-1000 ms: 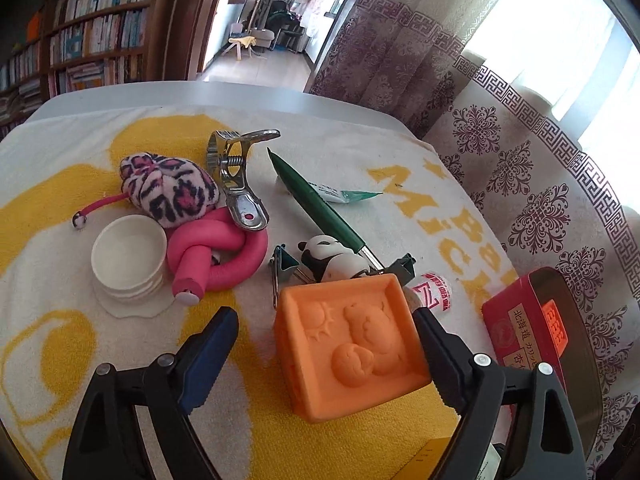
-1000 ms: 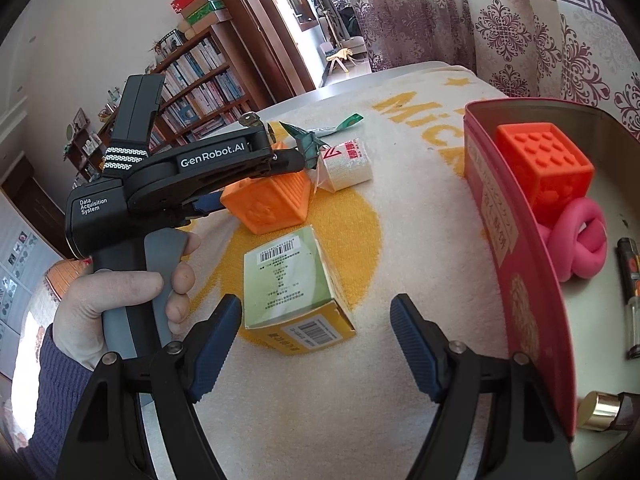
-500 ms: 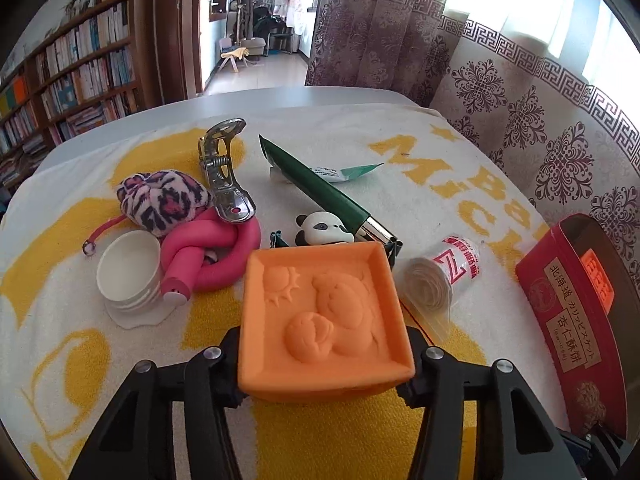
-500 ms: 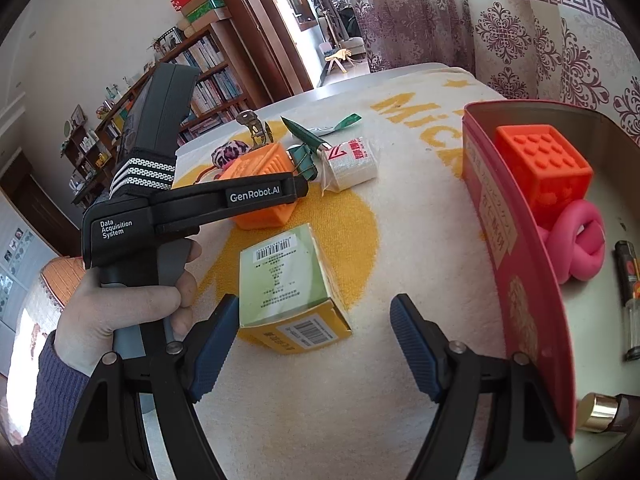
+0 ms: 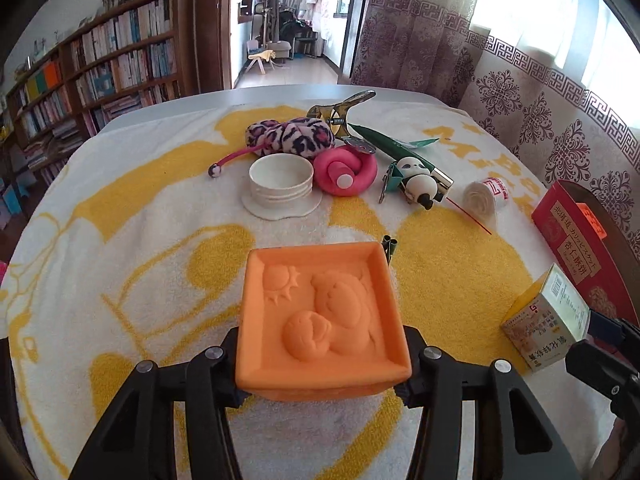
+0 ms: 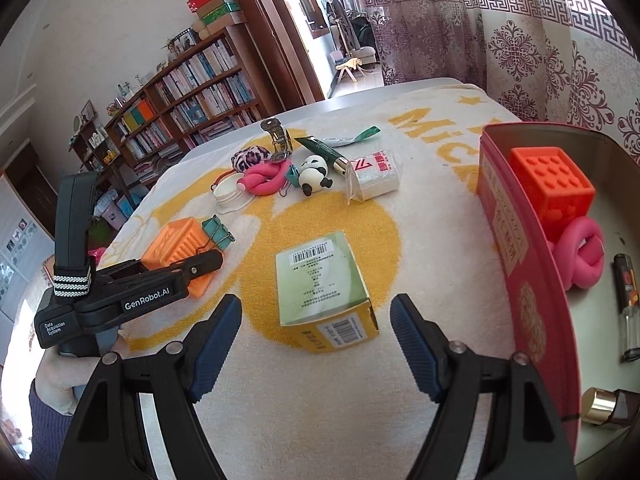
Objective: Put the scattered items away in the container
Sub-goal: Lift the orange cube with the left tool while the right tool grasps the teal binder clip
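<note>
Two hand-held grippers are in my feeds, and only the left one carries anything. My left hand-held gripper (image 5: 322, 364) is clamped on the orange foam block (image 5: 320, 314), its fingers pressing the block's two sides; a second ago those fingers stood wide apart around the block, and half a second ago they had already closed on it. Since then the block has come away from the clutter: the white cup (image 5: 281, 181), the pink foam knot (image 5: 346, 168), the leopard-print pouch (image 5: 290, 136) and the panda figure (image 5: 420, 184) now lie well ahead of the left fingertips, where before they sat just beyond the block. A teal binder clip (image 6: 218, 232) shows right at the block's far corner in the right view; I cannot tell whether it is touching. My right hand-held gripper (image 6: 316, 336) hangs open with nothing between its blue pads (image 6: 218, 334), much as it was a second ago, and the green-and-yellow carton (image 6: 324, 292) rests on the towel-covered worktop (image 6: 420, 216) just ahead of them. To the right of that gripper stands the red tin (image 6: 516, 248), holding a red-orange studded cube (image 6: 554, 188), a second pink knot (image 6: 582, 252) and a lighter (image 6: 626, 280). Seen from the left gripper, the tin is off to the right, beyond the carton.
</note>
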### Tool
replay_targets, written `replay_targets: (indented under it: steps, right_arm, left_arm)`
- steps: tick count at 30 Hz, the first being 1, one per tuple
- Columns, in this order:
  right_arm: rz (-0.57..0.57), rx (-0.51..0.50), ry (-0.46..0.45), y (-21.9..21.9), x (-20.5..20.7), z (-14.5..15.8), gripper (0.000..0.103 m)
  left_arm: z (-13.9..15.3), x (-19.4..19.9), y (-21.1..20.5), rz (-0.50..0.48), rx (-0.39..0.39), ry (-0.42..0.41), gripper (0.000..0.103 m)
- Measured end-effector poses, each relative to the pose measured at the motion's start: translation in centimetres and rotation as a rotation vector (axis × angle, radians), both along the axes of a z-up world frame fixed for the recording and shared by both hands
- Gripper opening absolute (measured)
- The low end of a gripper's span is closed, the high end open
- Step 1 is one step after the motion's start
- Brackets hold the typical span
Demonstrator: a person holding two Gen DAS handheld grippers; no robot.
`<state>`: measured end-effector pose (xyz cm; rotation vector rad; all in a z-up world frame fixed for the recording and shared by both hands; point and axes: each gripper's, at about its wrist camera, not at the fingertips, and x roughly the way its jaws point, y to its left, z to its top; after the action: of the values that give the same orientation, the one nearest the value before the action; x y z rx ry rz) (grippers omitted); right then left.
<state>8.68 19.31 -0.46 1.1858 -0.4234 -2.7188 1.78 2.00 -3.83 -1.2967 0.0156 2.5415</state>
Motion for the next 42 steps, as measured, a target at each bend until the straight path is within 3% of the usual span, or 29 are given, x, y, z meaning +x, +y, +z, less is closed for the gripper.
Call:
replay_targets:
  steps: [3, 4, 5, 12, 13, 14, 16, 18, 22, 25, 32, 36, 42]
  right_arm:
    - [0.002, -0.004, 0.023, -0.6, 0.1, 0.9, 0.08]
    - [0.002, -0.011, 0.032, -0.7, 0.1, 1.2, 0.08]
    - [0.003, -0.02, 0.045, -0.9, 0.1, 1.7, 0.08]
    - [0.07, -0.11, 0.136, -3.2, -0.2, 5.2, 0.08]
    - [0.087, -0.131, 0.143, -3.6, -0.4, 5.5, 0.08]
    - [0.101, -0.146, 0.146, -4.1, -0.6, 5.7, 0.08]
    - [0.117, -0.164, 0.141, -4.9, -1.2, 5.9, 0.08]
    - [0.145, -0.219, 0.115, -5.4, -2.0, 5.8, 0.08]
    - [0.218, -0.467, 0.02, -5.9, -4.2, 5.1, 0.08]
    - [0.186, -0.554, -0.052, -6.2, -5.9, 4.1, 0.08]
    - [0.028, -0.552, -0.175, -5.4, -7.9, 0.9, 0.08]
    - [0.039, -0.511, -0.237, -5.9, -8.8, -0.5, 0.077]
    - [0.143, -0.695, -0.316, -7.0, -9.0, -2.9, 0.075]
  left_arm:
    - [0.1, 0.7, -0.4, -0.005, 0.01, -0.006, 0.065]
    - [0.1, 0.8, -0.4, -0.004, 0.01, -0.002, 0.077]
    - [0.1, 0.8, -0.4, -0.004, 0.012, 0.001, 0.083]
    - [-0.3, 0.3, -0.9, -0.019, 0.08, -0.031, 0.083]
    - [-0.3, 0.4, -0.9, -0.026, 0.088, -0.029, 0.078]
    - [-0.2, 0.4, -0.9, -0.034, 0.091, -0.027, 0.061]
    - [-0.1, 0.6, -0.8, -0.049, 0.084, -0.021, 0.061]
    - [0.0, 0.9, -0.8, -0.071, 0.088, -0.017, 0.061]
    - [0.1, 1.5, -1.1, -0.083, 0.099, -0.014, 0.061]
    - [0.0, 1.6, -1.6, -0.072, 0.116, -0.018, 0.061]
    - [0.5, 2.5, -2.5, -0.034, 0.116, 0.013, 0.06]
    - [1.5, 4.1, -3.2, -0.009, 0.103, 0.08, 0.06]
    - [2.6, 5.6, -4.4, -0.005, 0.202, 0.124, 0.06]
